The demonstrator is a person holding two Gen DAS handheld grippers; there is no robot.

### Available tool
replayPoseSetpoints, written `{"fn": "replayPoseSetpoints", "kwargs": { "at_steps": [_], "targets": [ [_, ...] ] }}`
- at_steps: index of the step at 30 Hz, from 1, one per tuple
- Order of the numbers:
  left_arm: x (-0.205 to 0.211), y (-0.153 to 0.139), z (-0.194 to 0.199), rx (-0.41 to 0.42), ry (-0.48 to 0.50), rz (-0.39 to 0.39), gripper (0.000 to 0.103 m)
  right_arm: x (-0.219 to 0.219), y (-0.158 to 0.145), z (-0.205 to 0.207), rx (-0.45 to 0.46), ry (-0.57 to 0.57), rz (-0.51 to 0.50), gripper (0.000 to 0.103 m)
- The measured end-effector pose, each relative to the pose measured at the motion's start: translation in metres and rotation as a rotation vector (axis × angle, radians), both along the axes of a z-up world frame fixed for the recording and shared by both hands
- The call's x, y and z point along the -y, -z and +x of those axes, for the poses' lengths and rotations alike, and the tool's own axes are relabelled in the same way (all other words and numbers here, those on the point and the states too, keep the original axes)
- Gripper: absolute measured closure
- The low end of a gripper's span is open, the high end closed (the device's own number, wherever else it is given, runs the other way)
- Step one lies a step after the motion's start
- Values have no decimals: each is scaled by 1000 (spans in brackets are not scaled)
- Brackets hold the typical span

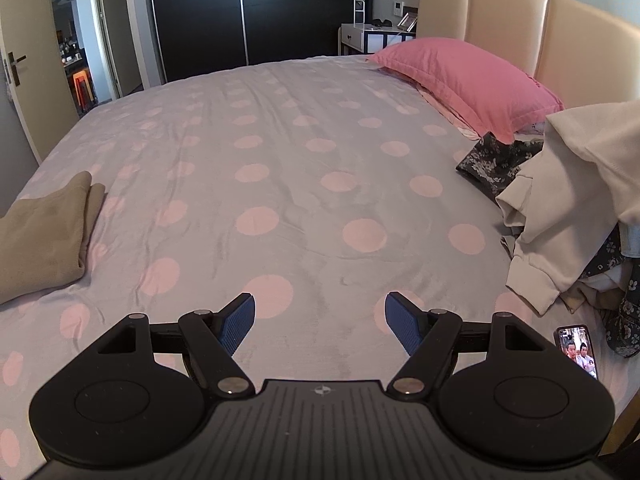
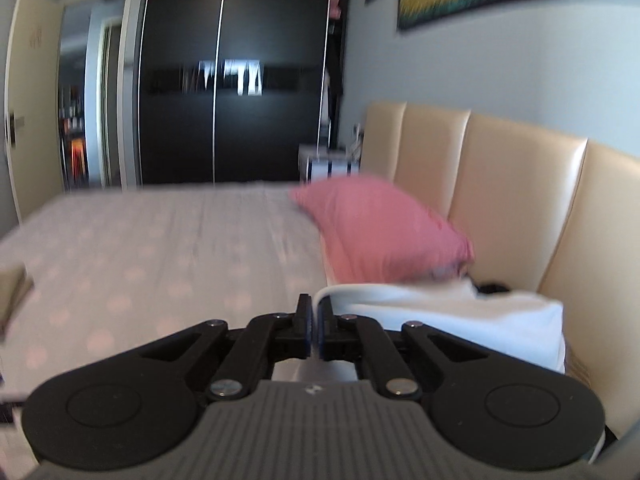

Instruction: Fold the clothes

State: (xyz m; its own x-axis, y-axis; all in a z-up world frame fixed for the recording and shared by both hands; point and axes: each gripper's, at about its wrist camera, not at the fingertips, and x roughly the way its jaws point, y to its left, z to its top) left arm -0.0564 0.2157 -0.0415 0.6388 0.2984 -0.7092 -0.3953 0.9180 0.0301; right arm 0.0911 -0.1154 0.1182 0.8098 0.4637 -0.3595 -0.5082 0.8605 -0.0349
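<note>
My left gripper (image 1: 320,322) is open and empty, hovering over the polka-dot bedsheet (image 1: 280,168). A cream sweatshirt (image 1: 580,184) is lifted at the right of the left wrist view, draping over a pile of clothes (image 1: 612,280) that includes a dark floral garment (image 1: 496,164). A folded khaki garment (image 1: 44,236) lies at the left. My right gripper (image 2: 315,326) is shut on the white edge of the cream sweatshirt (image 2: 460,320) and holds it raised above the bed. This view is motion-blurred.
A pink pillow (image 1: 464,80) leans by the beige headboard (image 1: 520,28). A phone (image 1: 578,350) with a lit screen lies near the bed's front right edge. A black wardrobe (image 1: 248,20), a nightstand (image 1: 372,38) and a door (image 1: 20,60) stand beyond the bed.
</note>
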Motion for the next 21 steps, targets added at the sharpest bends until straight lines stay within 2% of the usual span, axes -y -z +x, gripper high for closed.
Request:
{"fn": "replayPoseSetpoints", "kwargs": {
  "at_steps": [2, 5, 8, 13, 19, 21],
  "targets": [
    [-1, -3, -3, 7, -3, 3, 32, -7, -23, -7, 34, -48, 48, 103],
    [-2, -9, -7, 17, -9, 7, 32, -43, -61, -33, 115, -163, 45, 103],
    [-4, -16, -13, 34, -13, 2, 32, -83, -77, -46, 104, -223, -1, 103],
    [-7, -23, -24, 39, -12, 15, 31, -110, -51, -37, 54, -197, -105, 102],
    [-16, -17, -28, 22, -36, 9, 31, -70, -11, -14, -87, -43, -154, 98],
    [-19, -12, -28, 14, -43, 0, 31, -51, 3, -2, -130, 18, -159, 88]
  ]
}}
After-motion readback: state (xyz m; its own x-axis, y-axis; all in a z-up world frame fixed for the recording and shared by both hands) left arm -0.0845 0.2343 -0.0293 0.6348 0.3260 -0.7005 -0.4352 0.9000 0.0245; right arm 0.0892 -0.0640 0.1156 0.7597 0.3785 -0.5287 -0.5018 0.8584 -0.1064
